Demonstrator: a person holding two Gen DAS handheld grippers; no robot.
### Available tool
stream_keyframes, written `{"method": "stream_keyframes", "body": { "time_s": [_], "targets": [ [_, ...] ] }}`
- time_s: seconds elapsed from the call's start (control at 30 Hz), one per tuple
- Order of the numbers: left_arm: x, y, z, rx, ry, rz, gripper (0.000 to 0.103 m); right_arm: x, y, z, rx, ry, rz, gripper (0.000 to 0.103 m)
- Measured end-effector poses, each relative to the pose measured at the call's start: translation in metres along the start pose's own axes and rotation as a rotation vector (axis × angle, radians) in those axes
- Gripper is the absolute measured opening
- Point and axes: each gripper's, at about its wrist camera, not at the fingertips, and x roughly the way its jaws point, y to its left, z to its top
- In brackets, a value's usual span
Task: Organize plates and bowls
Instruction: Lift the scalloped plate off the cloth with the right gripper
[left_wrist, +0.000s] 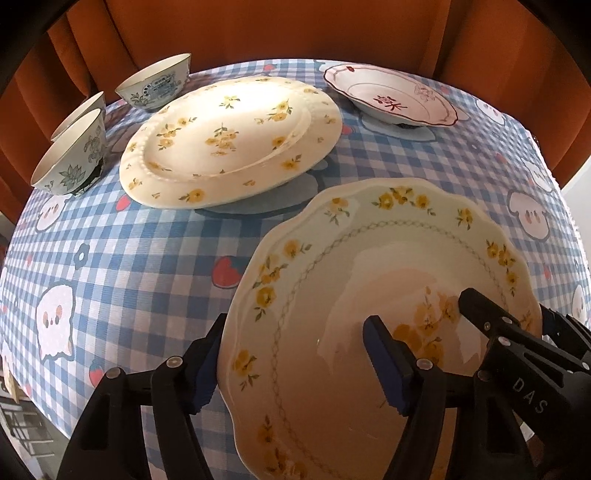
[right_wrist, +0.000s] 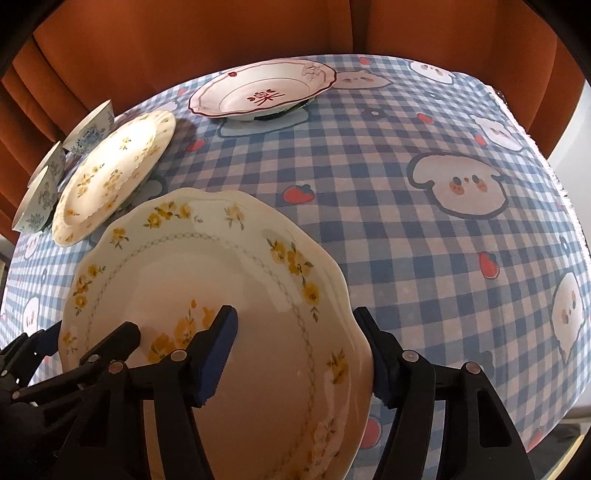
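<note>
Right now your left gripper (left_wrist: 295, 363) sits over the left rim of the scalloped plate (left_wrist: 369, 258) nearest you, one blue-padded finger (left_wrist: 205, 373) outside the edge and the other over the plate's well. The jaws stand partly open across the rim; the outer pad is at the edge, but I cannot tell whether either pad actually presses.

Your right gripper (right_wrist: 301, 356) does the same on the plate's right rim: one finger (right_wrist: 218, 354) over the yellow flowers in the middle, the other just outside the edge. Its jaws are also partly open around the rim, and a firm grip cannot be confirmed.

From left to right on the blue checked tablecloth (left_wrist: 147, 258):
- Far left, three bowls (left_wrist: 70, 158) with green and blue patterns stand close together by the table edge.
- Just right of them lies a round cream plate (left_wrist: 232, 140) with small yellow flowers.
- At the far side, to the right, sits a deep pink-rimmed dish (left_wrist: 391, 96) with a red motif in its centre; I cannot read it as writing.
- Nearest you, right of centre, is the scalloped plate, resting on the cloth.

The letters "DAS" are printed in white on your right gripper's body (left_wrist: 528, 395), seen from the left wrist.
</note>
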Motion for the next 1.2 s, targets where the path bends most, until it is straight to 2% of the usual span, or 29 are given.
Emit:
{"method": "stream_keyframes", "body": {
  "time_s": [0.4,0.63,0.93,1.2],
  "targets": [
    [-0.006,0.004,0.003,0.006,0.029,-0.03,0.072,-0.002,0.003,0.003,0.011,0.032,-0.039,0.068],
    [-0.018,0.014,0.002,0.025,-0.003,-0.045,0.072,-0.015,0.01,-0.001,0.018,0.032,-0.06,0.068],
    [-0.039,0.056,0.005,0.038,-0.06,-0.086,0.072,-0.035,0.045,-0.003,0.039,-0.025,-0.074,0.068],
    [-0.055,0.108,0.008,0.055,-0.092,-0.091,0.072,-0.049,0.101,-0.006,0.053,-0.064,-0.071,0.068]
  ]
}}
